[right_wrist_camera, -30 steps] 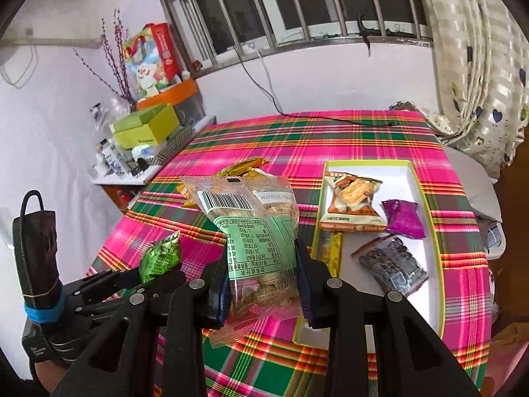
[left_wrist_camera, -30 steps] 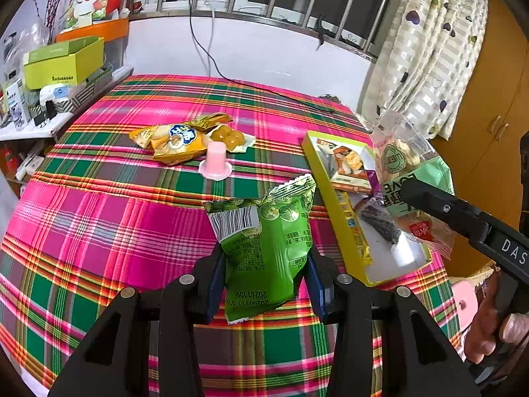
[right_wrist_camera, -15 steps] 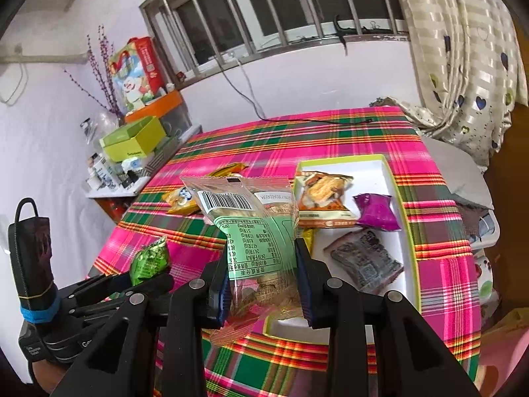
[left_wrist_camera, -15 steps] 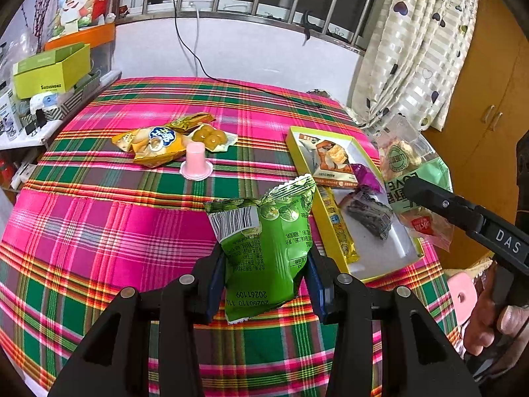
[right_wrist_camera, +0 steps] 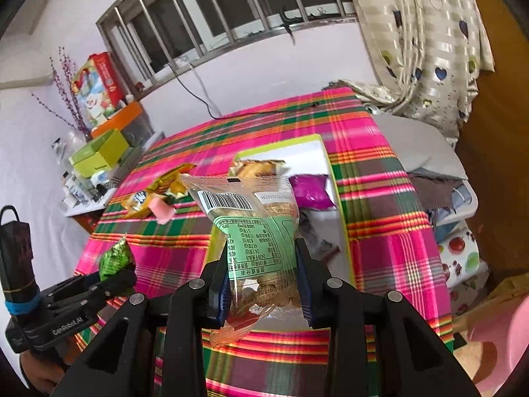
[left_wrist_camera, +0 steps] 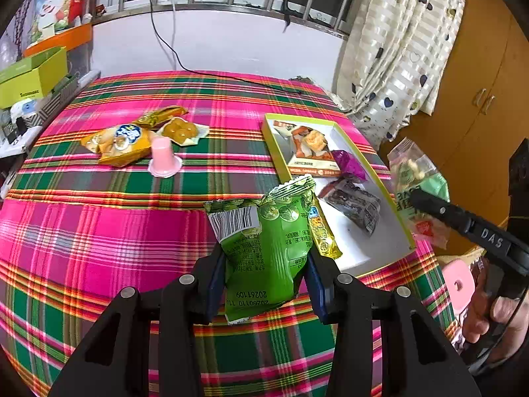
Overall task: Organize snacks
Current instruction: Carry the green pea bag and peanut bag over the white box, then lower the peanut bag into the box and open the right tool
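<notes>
My left gripper [left_wrist_camera: 264, 264] is shut on a green snack packet [left_wrist_camera: 264, 248], held upright above the plaid tablecloth just left of the yellow-rimmed white tray [left_wrist_camera: 380, 248]. My right gripper [right_wrist_camera: 263, 274] is shut on a clear packet with a pale green label [right_wrist_camera: 254, 231], raised over the near end of the tray [right_wrist_camera: 340, 211]. In the tray lie an orange-and-white packet [left_wrist_camera: 310, 147], a purple packet [left_wrist_camera: 350, 163], a dark packet [left_wrist_camera: 355, 203] and a long yellow packet [left_wrist_camera: 322, 231]. The left wrist view shows the right gripper [left_wrist_camera: 413, 195] with its packet [left_wrist_camera: 416, 172] beyond the tray's right rim.
On the cloth to the left lie yellow snack packets [left_wrist_camera: 119, 142], a clear pack of round yellow sweets [left_wrist_camera: 182, 129] and a pink jelly cup [left_wrist_camera: 163, 158]. A side shelf with a green box [left_wrist_camera: 29, 76] stands left. A curtain [left_wrist_camera: 396, 49] and wooden cabinet stand right.
Both grippers have moved with their packets. The tray now sits closer to the middle of the left view and directly beneath the clear packet in the right view.
</notes>
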Motion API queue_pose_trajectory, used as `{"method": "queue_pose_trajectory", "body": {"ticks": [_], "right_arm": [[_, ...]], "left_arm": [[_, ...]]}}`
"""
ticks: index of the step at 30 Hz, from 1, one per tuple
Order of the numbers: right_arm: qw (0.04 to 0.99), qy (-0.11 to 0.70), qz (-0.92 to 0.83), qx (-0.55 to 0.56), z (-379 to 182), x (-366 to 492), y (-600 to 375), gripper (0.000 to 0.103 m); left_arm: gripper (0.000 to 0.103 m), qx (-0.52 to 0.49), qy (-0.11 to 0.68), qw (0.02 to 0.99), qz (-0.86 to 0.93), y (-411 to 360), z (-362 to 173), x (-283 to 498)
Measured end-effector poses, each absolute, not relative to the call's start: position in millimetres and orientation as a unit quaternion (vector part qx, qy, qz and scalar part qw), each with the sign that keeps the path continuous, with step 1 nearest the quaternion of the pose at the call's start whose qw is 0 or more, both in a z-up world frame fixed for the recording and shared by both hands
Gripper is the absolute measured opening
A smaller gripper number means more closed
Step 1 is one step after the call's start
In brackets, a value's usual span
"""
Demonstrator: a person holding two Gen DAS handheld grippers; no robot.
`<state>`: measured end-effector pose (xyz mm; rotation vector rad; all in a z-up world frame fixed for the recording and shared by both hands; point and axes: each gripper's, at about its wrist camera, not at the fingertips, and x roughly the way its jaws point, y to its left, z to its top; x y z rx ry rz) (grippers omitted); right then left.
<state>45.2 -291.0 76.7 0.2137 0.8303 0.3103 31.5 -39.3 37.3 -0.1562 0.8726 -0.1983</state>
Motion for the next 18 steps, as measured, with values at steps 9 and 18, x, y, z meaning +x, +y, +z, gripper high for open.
{"method": "queue_pose_trajectory", "body": {"ticks": [9, 18], "right_arm": [[0.885, 0.436, 0.134, 0.097, 45, 55, -294, 0.031], [0.886, 0.440, 0.121, 0.080, 37, 83, -291, 0.031]], "left_arm": [[0.043, -0.073, 0.432, 0.893, -0.099, -48, 30, 40], [0.043, -0.075, 0.438, 0.890, -0.104, -53, 26, 51]]}}
